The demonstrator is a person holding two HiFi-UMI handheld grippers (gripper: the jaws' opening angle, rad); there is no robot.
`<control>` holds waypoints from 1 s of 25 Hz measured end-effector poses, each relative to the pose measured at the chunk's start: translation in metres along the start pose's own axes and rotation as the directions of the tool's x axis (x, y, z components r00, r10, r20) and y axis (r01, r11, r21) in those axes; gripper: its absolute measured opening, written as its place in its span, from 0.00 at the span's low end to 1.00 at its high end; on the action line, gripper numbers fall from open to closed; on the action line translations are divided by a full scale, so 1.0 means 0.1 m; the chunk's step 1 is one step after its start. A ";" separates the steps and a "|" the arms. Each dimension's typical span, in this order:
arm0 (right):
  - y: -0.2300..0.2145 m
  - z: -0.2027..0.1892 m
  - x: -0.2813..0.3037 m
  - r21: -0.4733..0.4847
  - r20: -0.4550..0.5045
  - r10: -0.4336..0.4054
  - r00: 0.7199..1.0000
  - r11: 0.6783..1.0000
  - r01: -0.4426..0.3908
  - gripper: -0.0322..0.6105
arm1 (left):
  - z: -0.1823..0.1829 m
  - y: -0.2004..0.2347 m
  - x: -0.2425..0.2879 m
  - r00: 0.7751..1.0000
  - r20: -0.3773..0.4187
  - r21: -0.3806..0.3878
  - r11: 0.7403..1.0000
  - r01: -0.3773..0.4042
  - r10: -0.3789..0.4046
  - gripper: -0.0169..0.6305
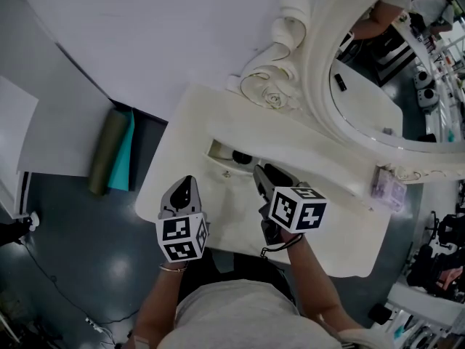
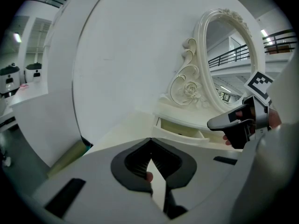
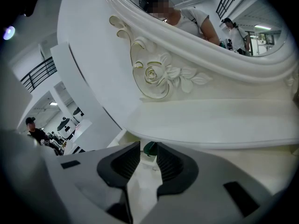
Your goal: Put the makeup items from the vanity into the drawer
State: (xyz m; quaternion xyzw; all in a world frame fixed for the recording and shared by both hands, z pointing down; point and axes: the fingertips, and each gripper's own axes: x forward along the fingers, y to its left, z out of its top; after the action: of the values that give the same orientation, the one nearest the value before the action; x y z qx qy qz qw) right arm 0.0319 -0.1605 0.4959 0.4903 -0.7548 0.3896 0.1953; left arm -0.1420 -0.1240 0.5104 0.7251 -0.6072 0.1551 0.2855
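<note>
Table: your white vanity table carries a carved oval mirror at its back.
Drawer: the drawer stands open in the raised ledge under the mirror, at its left end.
Dark item: one dark item lies inside the drawer, toward its right end. In your right gripper view it looks dark green, but it is too small to tell what kind of makeup it is.
Right hand-held gripper: your right hand-held gripper points down into the drawer with its jaws wide apart, holding nothing. The dark item sits just beyond the tips, and the pads are clear of it.
Left hand-held gripper: your left hand-held gripper hangs over the table's left part, near the drawer. Its jaws meet at the tips with nothing between them.
Clear box: a clear box rests on the table's right side just below the mirror frame, well apart from both grippers.
Floor stock: an olive roll and a teal mat lie side by side on the floor, left of the table.
</note>
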 end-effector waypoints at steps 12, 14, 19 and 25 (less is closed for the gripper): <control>-0.03 -0.02 -0.26 -0.024 0.042 -0.037 0.998 0.999 0.038 0.18 | 0.01 -0.08 -0.17 0.999 0.033 0.007 1.000 0.008 -0.009 0.04; -0.04 -0.03 -0.32 -0.024 0.053 -0.042 0.998 0.999 0.043 0.17 | 0.02 -0.11 -0.20 0.999 0.040 0.010 1.000 0.011 -0.012 0.04; -0.07 -0.09 -0.49 -0.022 0.080 -0.059 0.995 0.998 0.061 0.13 | 0.00 -0.20 -0.30 0.998 0.055 0.010 1.000 0.023 -0.024 0.04; -0.16 -0.25 -0.72 -0.033 0.097 -0.084 0.992 0.996 0.087 0.08 | 0.00 -0.42 -0.41 0.996 0.074 0.015 0.998 0.057 -0.058 0.04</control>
State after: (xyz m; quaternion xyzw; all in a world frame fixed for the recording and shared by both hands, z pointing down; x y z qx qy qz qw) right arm 0.0757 -0.1023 0.4688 0.5365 -0.7488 0.3427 0.1845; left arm -0.1104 -0.0873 0.4774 0.7493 -0.5953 0.1235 0.2625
